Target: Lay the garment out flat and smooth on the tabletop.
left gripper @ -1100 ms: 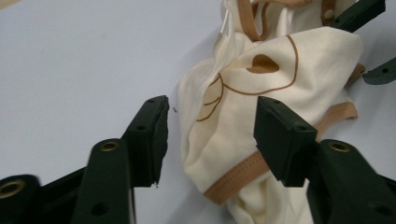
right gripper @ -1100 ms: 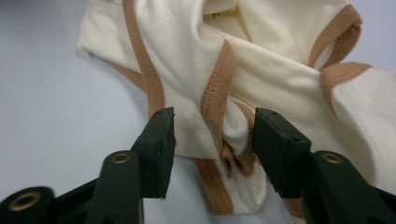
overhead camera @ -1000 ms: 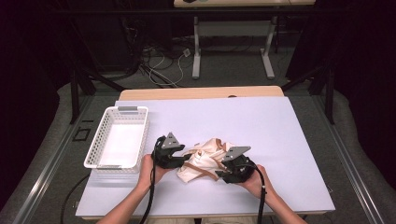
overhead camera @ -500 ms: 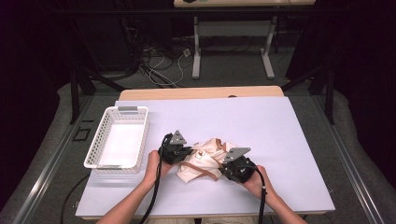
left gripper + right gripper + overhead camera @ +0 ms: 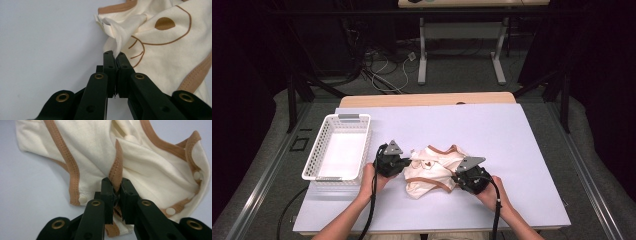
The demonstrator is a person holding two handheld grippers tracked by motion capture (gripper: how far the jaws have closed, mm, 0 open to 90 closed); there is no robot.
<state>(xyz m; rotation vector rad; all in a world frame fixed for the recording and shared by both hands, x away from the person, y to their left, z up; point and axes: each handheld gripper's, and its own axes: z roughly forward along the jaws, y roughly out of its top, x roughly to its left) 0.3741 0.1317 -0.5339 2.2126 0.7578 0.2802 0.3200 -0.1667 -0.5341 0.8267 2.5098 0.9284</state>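
A small cream garment (image 5: 434, 170) with tan trim and a tan line drawing lies crumpled at the lower centre of the high view, on the white table (image 5: 522, 150) between the person's two hands. In the left gripper view it fills the upper right of the frame, and a twisted tuft of its cream fabric runs down into the tips of the left gripper (image 5: 115, 55), whose black jaws are pressed together on that tuft. In the right gripper view the cloth spreads across the upper frame with its snap buttons showing, and a fold of the tan edging stands up between the tips of the right gripper (image 5: 116, 185), which is clamped on it.

Compared with a second ago, both pairs of jaws have just been closing, each with cloth between them, and both now pinch the garment at opposite sides. The hands themselves sit in much the same spots, left of centre and right of centre near the bottom edge of the high view.

This likely means the grasping step is done and the cloth is ready to be lifted or spread.

A white mesh basket (image 5: 318, 152) stands at the left of the high view, apart from the garment, with nothing visible inside
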